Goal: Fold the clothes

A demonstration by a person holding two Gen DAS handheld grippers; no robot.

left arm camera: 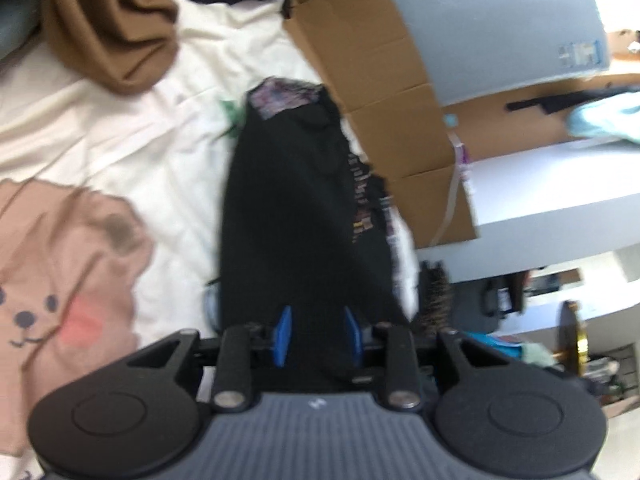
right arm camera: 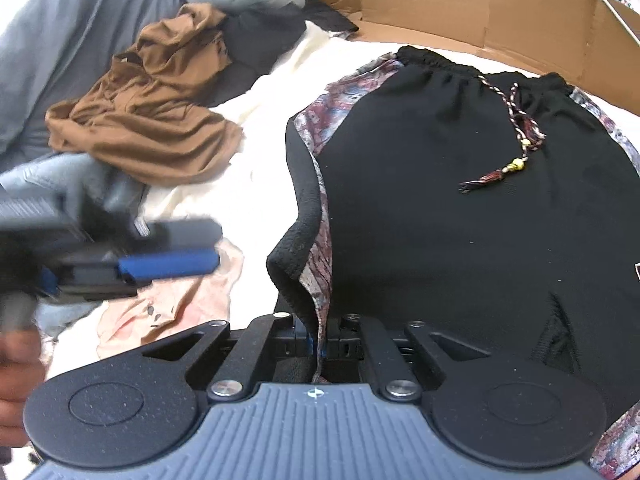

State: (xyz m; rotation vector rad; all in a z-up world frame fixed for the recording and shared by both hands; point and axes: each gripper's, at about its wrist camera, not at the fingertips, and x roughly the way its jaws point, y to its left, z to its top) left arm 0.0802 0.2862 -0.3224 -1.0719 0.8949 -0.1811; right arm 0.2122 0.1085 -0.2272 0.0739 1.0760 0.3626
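Nearest, right gripper (right arm camera: 320, 344) clenched on the hem edge of the black shorts (right arm camera: 460, 208), patterned side panel pinched between the pads — presumably to anchor one corner for a fold. To its left, left gripper (right arm camera: 168, 268) released, blue pads apart, hovering off the garment above a pink bear-print cloth (right arm camera: 168, 312). Shorts spread flat on the cream bed sheet (right arm camera: 272, 184), drawstring (right arm camera: 516, 140) lying across the front, waistband far. Beyond, crumpled brown garment (right arm camera: 148, 128) — likely awaiting its turn — and cardboard wall (right arm camera: 440, 4).
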